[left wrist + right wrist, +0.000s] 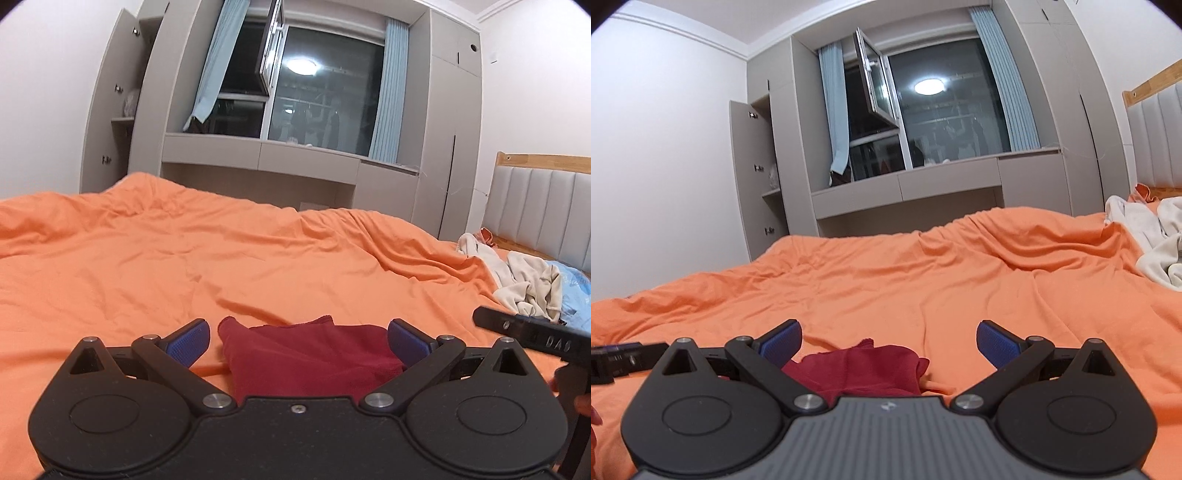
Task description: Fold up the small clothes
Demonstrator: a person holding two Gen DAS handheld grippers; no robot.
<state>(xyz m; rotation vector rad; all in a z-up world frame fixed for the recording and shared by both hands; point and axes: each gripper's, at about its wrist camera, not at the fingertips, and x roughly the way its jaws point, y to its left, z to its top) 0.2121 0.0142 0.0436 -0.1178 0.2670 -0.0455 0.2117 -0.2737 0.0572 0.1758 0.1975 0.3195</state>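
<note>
Working with both tools spread apart and empty, we find the dark red garment (306,354) bunched on the orange bed (147,258), at 6 o'clock beneath left tool (299,341) and right tool (889,341); we should pinch edges, not bulk.

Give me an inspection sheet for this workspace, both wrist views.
Surface: orange sheet on the bed, wrinkled.
Job's things: red cloth, crumpled, lying on the sheet between the left tongs' fingers, untouched.
Clutter: cream clothes in a heap by the headboard; blue item beside them.
Grippers: left tongs open; right tongs open, the cloth just ahead of them.
Cables: nothing seen.
Surroundings: wardrobe door open; window dark, one pane open; curtains drawn back.
</note>
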